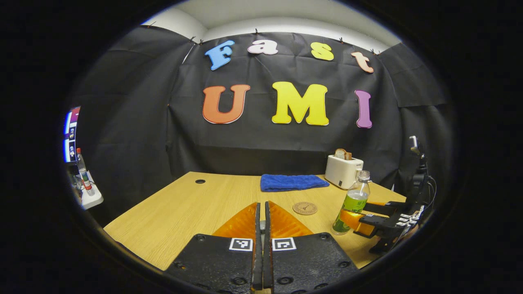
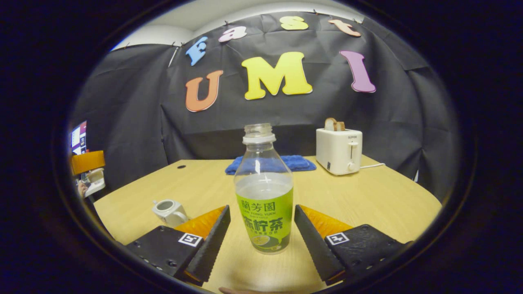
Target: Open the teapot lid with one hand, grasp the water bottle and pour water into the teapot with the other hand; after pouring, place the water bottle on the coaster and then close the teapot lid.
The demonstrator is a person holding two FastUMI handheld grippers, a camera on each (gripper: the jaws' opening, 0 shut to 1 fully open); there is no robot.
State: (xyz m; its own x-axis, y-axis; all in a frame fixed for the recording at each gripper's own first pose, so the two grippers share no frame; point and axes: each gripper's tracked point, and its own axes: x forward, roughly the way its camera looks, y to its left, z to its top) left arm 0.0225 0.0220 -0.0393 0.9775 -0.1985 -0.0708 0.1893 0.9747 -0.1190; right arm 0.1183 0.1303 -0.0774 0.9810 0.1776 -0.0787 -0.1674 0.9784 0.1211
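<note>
Clear plastic with a green label, the water bottle stands upright and uncapped on the wooden table, in the gap between the right gripper's fingers, which are spread wide on either side and touch nothing; the straddle looks set for a grasp low on the label. In the left gripper view the left gripper has its fingers pressed together, with nothing visible between them, raised above the tabletop. Just left of the right gripper's near finger sits the small white teapot, its top apparently open, though no lid can be made out. Beyond the bottle's base in the left gripper view lies the round coaster, bare and near enough for setting the bottle down later. Farther back are a folded blue cloth and a white toaster holding bread.
</note>
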